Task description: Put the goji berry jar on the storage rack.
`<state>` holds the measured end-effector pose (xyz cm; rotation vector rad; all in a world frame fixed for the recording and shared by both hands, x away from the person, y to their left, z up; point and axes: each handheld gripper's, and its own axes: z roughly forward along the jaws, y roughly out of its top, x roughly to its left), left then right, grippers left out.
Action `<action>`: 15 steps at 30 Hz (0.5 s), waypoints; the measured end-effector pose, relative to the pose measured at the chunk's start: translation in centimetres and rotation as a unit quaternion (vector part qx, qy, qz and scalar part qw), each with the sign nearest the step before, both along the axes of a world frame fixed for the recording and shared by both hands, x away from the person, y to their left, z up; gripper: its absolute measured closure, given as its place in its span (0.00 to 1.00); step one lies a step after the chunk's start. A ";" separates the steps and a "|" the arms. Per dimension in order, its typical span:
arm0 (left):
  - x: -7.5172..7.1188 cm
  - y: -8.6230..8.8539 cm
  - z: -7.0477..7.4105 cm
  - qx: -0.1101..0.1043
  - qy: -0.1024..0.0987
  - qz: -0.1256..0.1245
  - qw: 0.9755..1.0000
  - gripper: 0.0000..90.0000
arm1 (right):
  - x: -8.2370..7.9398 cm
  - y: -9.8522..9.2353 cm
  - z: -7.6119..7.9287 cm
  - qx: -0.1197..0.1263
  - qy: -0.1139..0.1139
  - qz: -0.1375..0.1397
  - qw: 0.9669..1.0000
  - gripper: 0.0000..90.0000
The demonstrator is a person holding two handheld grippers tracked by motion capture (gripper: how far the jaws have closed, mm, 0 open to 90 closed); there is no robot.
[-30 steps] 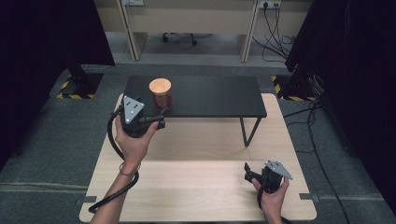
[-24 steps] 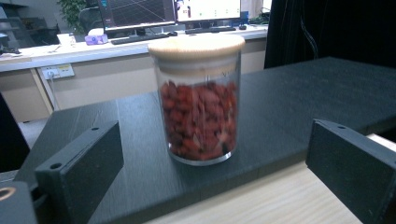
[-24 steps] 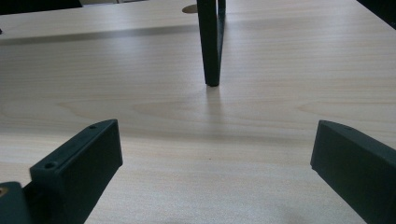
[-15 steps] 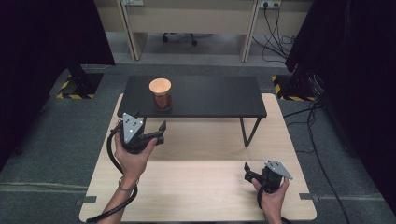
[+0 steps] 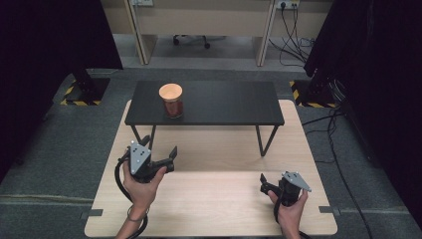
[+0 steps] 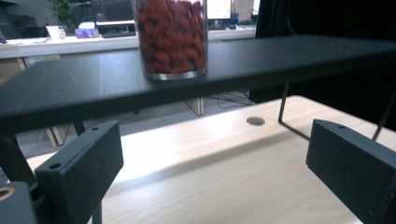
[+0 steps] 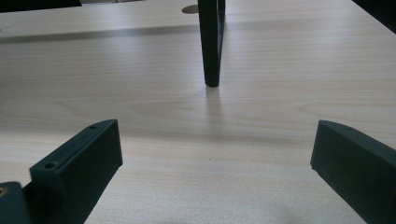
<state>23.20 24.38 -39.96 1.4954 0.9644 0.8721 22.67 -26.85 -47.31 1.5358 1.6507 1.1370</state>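
Note:
A clear jar (image 5: 171, 101) full of red pieces, with an orange top, stands on the left part of a low black shelf (image 5: 224, 104). The left gripper view shows the same jar (image 6: 171, 39) from below shelf height. My left gripper (image 5: 159, 152) hovers open over the wooden table, in front of the shelf's left end, with nothing between its jaws. My right gripper (image 5: 268, 189) rests open near the table's front right. Its own view shows a black shelf leg (image 7: 211, 42) ahead of the spread jaws.
The light wooden table (image 5: 214, 199) carries the black shelf on thin metal legs (image 5: 263, 142). Dark curtains stand at both sides. Cables (image 5: 338, 164) trail on the grey floor to the right. Desks and a chair base are far behind.
My left gripper has drawn back from the jar toward me and come down in front of the shelf. The right gripper has stayed put.

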 end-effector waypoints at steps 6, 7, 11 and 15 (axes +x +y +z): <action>-0.7 0.3 -1.3 -0.007 0.007 0.000 1.000 0.03 | 0.0 0.0 0.0 0.001 0.000 0.000 1.000 0.02; -0.8 0.3 -1.5 -0.008 0.007 -0.002 1.000 0.03 | 0.0 0.0 0.0 0.000 0.000 0.000 1.000 0.02; -1.1 0.3 -2.5 -0.014 0.009 -0.002 1.000 0.03 | 0.0 -0.1 0.0 0.001 -0.001 0.000 1.000 0.02; -1.4 0.3 -3.0 -0.013 0.010 -0.003 1.000 0.03 | 0.0 0.0 0.0 0.000 -0.001 0.000 1.000 0.02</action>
